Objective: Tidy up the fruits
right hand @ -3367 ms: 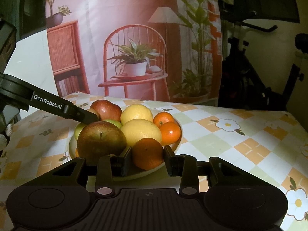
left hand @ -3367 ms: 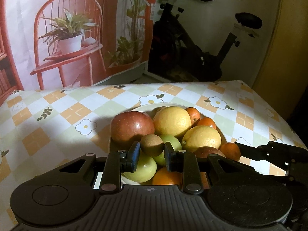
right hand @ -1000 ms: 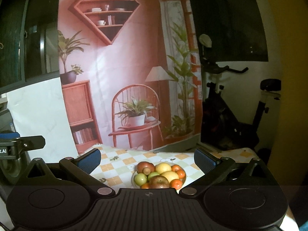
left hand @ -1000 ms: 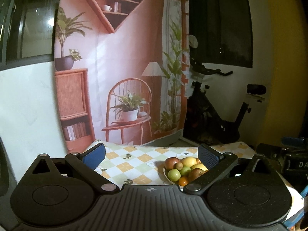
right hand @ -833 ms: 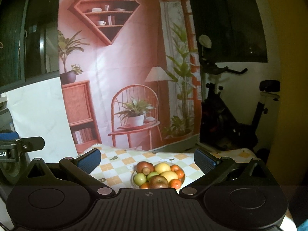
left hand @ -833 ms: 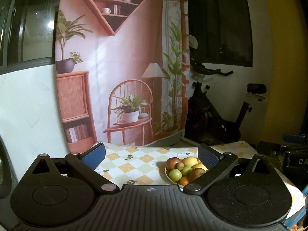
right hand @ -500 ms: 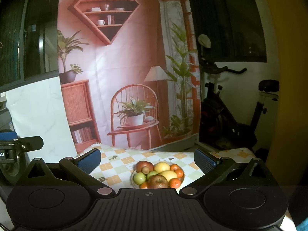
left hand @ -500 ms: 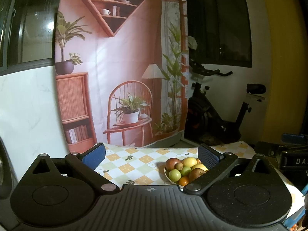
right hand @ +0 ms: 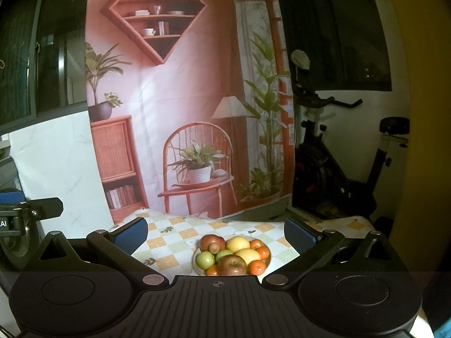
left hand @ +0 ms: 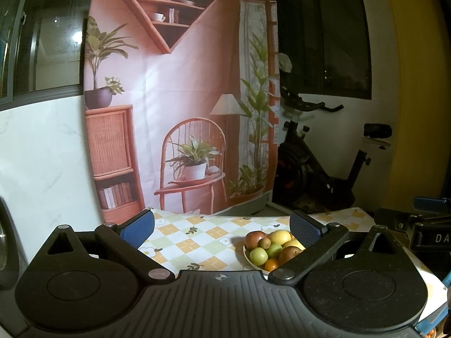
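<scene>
- Dim room, printed pink backdrop (right hand: 180, 107) showing chair, shelf and plants hangs behind the desk (right hand: 174, 239); checkered floral cloth covers the desk.
- Left hand-held gripper (left hand: 221, 226): fingers spread wide, blue pads (left hand: 138, 226) far apart, nothing between them, held well back from the desk.
- Right hand-held gripper (right hand: 215, 232): also spread wide, empty, blue pads (right hand: 298, 235) apart, held back and above the desk.
- Each gripper shows at the edge of the other's view: right one at far right in the left wrist view, left one at far left in the right wrist view.
- Plate (right hand: 267, 256) of fruit sits on the desk, ahead of both grippers, well apart from them.
- On plate: red apple (right hand: 232, 264) at front, green apple (right hand: 205, 259) to its left, two lemons (right hand: 248, 255) mid-pile, small oranges (right hand: 258, 267) at right edge, another red apple (right hand: 212, 240) at back, kiwi (right hand: 214, 248) resting against it.
- All fruit piled touching, none loose on the cloth.
- Exercise bike (right hand: 338, 174) stands right of the backdrop, behind the desk.
</scene>
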Tool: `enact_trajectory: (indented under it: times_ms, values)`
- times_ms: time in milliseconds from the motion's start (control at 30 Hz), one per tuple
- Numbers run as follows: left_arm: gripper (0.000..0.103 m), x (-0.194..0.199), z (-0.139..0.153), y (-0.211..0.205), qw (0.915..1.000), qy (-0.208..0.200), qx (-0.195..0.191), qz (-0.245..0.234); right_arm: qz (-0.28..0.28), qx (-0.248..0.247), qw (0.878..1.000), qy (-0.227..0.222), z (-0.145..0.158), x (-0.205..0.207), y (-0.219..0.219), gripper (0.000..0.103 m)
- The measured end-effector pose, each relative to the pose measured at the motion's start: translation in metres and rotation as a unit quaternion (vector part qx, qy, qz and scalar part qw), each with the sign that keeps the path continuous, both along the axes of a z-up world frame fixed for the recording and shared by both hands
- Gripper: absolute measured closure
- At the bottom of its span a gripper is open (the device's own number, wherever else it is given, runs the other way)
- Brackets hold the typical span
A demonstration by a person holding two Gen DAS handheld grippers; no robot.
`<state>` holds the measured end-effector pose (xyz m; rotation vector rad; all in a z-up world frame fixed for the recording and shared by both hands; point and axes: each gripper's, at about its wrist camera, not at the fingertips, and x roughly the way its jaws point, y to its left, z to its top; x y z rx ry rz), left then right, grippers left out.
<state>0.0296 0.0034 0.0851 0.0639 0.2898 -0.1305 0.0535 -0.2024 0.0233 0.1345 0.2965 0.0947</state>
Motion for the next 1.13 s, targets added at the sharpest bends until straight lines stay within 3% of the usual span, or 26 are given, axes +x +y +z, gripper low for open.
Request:
enact_trajectory:
  times_ms: [1133]
  values:
    - [0.0, -0.0035, 0.0002, -0.0029, 1.0, -0.003, -0.003, 0.0, 0.0, -0.001, 1.0, 0.001, 0.0021, -0.0006, 0.0007, 0.0]
